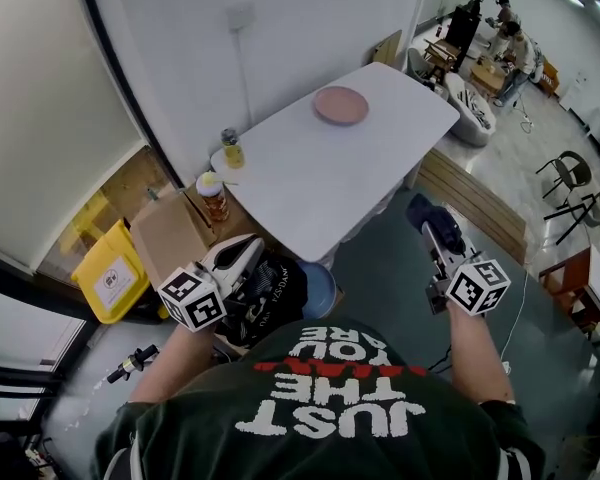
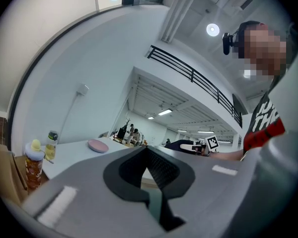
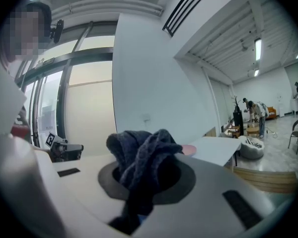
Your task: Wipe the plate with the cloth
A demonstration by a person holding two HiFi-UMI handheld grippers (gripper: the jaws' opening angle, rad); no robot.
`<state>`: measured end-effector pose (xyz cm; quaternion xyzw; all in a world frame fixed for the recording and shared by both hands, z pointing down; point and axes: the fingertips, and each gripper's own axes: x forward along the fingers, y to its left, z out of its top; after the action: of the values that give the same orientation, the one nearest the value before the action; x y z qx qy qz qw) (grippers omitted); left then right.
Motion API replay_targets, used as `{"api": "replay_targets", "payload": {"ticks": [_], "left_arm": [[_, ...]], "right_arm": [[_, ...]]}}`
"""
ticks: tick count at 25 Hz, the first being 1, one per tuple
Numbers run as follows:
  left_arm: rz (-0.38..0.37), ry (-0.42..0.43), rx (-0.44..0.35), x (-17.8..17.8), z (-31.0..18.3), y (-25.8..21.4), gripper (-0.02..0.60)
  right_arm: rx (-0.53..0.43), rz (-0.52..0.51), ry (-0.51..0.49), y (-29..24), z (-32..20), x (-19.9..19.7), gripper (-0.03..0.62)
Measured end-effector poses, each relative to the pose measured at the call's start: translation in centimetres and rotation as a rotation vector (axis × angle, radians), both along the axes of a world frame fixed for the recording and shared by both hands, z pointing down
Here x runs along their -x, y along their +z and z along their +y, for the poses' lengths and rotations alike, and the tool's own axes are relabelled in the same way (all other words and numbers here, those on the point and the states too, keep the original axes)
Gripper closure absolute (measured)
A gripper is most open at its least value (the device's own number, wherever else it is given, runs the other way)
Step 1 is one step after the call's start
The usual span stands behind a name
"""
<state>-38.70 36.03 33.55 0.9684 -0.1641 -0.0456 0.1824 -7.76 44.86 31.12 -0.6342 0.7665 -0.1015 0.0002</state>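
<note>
Plate [image 1: 341, 105] sits far away. Our right tongs [image 1: 435, 233] grasp the cloth [image 3: 139, 157], left tongs [image 2: 150, 167] clenched empty; we must press flat.

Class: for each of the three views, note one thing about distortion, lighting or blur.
Head view: wide-angle, the wall bows beside the white table; even light. Left gripper view: fisheye circle with dark corners, a ceiling lamp glaring. Right gripper view: same fisheye; the near cloth is slightly soft.
</note>
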Motion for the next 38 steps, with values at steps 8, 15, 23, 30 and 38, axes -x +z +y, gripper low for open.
{"api": "replay_targets", "payload": {"ticks": [8,15,23,30,38], "left_arm": [[-0.037,-0.056,-0.009,-10.9,-4.9,1.5,0.583],[-0.034,-0.243,0.032,-24.1,-14.3,4.0,0.583],[-0.095,-0.341,0.070,-33.1,-22.3,4.0,0.583],[-0.166,-0.344,0.085,-33.1,-29.5,6.3,0.583],[-0.199,-0.284,0.157,-30.0,-39.9,12.0,0.583]], "right_arm": [[0.014,-0.043,-0.052,3.3,-6.5,-12.3,0.549],[0.047,-0.048,-0.223,5.7,-19.2,-25.5,0.549],[0.076,-0.032,-0.368,4.9,-29.6,-33.2,0.549],[0.106,-0.047,-0.408,6.2,-35.6,-32.0,0.548],[0.150,-0.061,-0.324,8.6,-43.1,-27.8,0.548]]}}
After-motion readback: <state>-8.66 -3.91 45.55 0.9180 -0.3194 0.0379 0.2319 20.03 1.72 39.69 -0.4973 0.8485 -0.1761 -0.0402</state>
